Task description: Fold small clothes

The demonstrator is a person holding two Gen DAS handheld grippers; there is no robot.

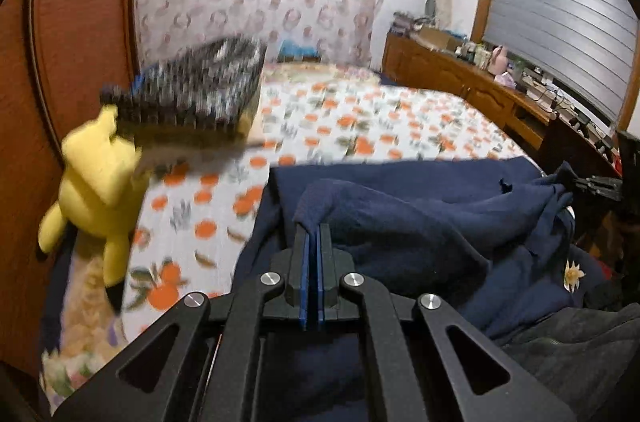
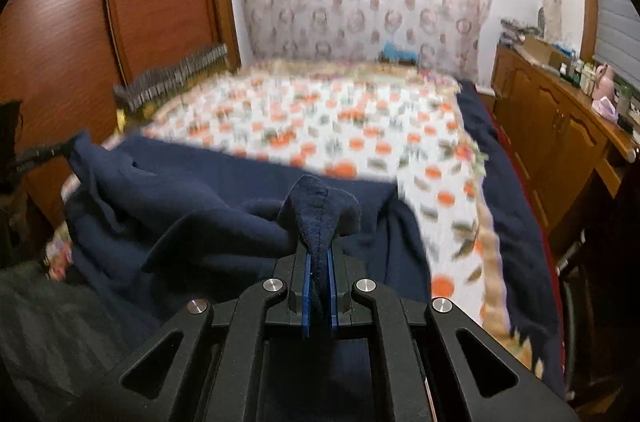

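Note:
A dark navy garment hangs stretched between both grippers above the bed. My left gripper is shut on one corner of it, the fabric bunching over the fingertips. My right gripper is shut on another corner of the navy garment, a thick fold pinched between the blue pads. The right gripper shows at the right edge of the left wrist view, and the left gripper at the left edge of the right wrist view. A small flower patch is on the garment.
The bed has an orange-fruit print sheet. A yellow plush toy and a dark patterned box sit at the bed's left side by the wooden wardrobe. A wooden cabinet with clutter runs along the right.

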